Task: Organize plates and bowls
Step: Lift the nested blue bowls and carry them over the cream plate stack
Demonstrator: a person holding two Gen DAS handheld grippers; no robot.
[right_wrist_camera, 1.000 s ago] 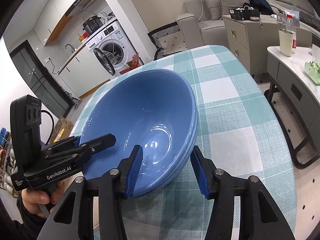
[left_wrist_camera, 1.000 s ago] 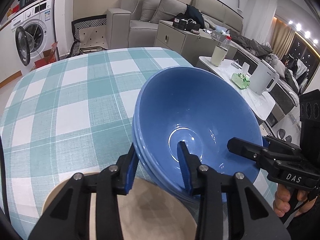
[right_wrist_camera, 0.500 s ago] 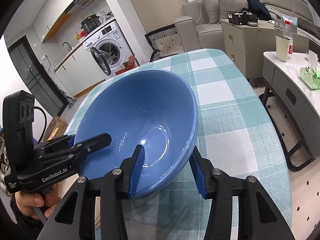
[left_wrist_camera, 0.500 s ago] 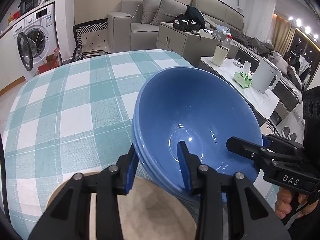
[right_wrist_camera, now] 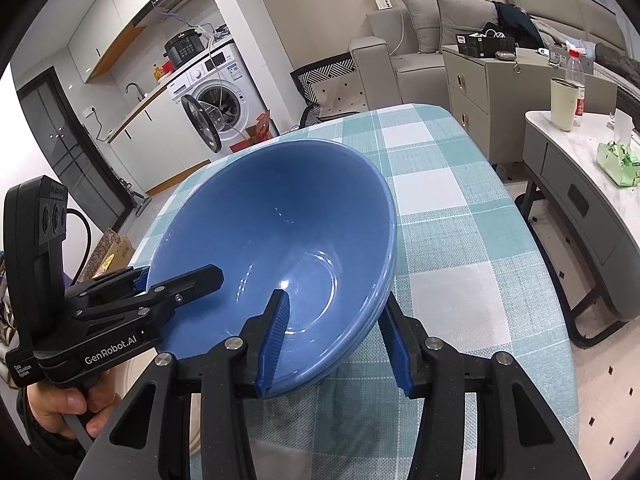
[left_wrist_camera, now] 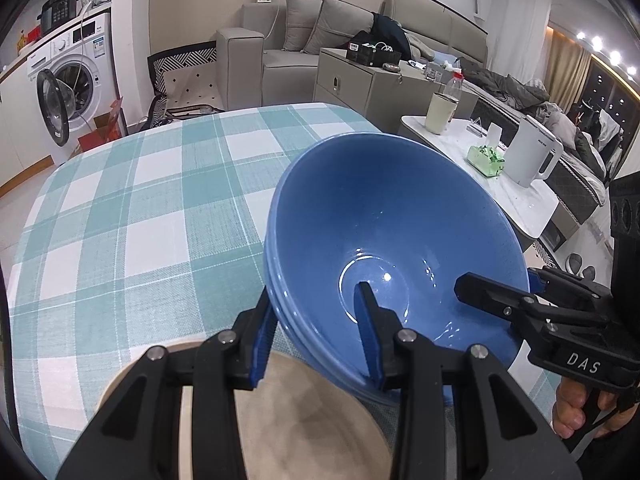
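Left gripper [left_wrist_camera: 316, 334] and right gripper [right_wrist_camera: 340, 344] clamp opposite rims (fingers angled downward).

hidden: beige plate [left_wrist_camera: 304, 412] | behind left claw [left_wrist_camera: 316, 340] (bottom cropped)

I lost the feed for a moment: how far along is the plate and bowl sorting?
Done: the blue bowls are already nested into one stack. In hand: the left gripper and right gripper each clamp the stack's rim from opposite sides, over the checked tablecloth. Left: set the stack down; the beige plate under the left gripper lies separate. Whether more dishes wait is out of view.
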